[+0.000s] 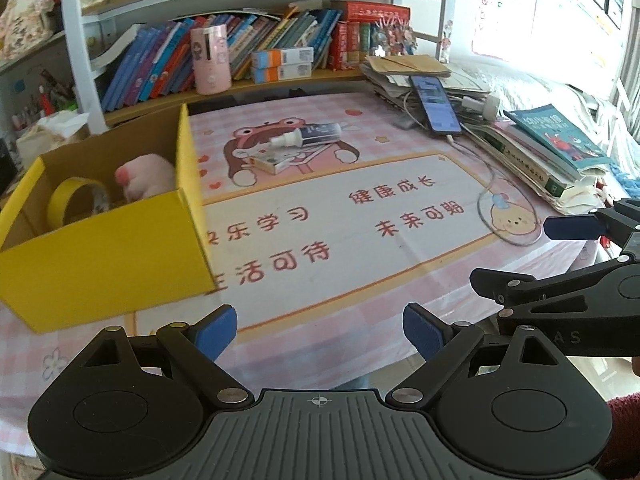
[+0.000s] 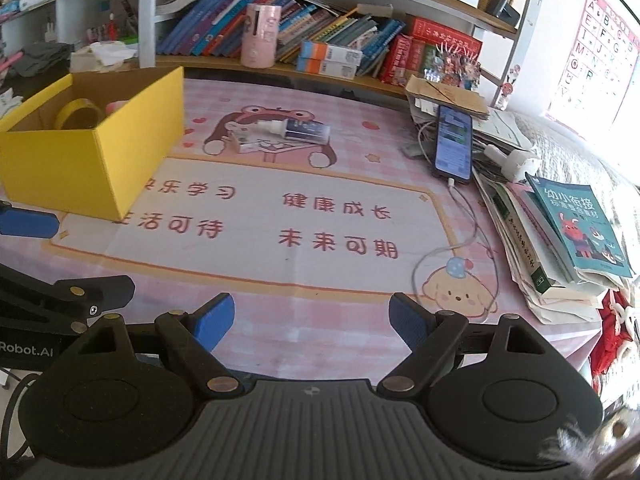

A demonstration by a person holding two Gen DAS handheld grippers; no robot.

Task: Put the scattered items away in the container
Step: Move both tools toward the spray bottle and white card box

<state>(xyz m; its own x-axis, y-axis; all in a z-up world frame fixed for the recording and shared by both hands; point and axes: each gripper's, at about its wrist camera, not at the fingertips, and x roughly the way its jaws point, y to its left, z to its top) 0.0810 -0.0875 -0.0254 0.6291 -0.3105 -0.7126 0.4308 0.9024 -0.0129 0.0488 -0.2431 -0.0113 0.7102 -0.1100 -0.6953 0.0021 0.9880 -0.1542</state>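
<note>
A yellow cardboard box (image 1: 120,248) (image 2: 100,160) stands at the left of the pink table mat. Inside it lie a roll of yellow tape (image 1: 76,204) (image 2: 78,114) and a pink plush toy (image 1: 148,178). At the far middle of the mat a spray bottle (image 1: 308,136) (image 2: 298,130) lies on its side next to a small flat box (image 1: 272,162) (image 2: 248,145). My left gripper (image 1: 320,336) hangs open and empty over the mat's near edge. My right gripper (image 2: 312,322) is open and empty too, just right of the left one.
A phone (image 1: 436,106) (image 2: 454,142) on a charging cable rests on a paper pile at the right. Stacked books (image 1: 556,148) (image 2: 576,232) line the right edge. A bookshelf with a pink cup (image 1: 210,60) (image 2: 260,36) runs along the back.
</note>
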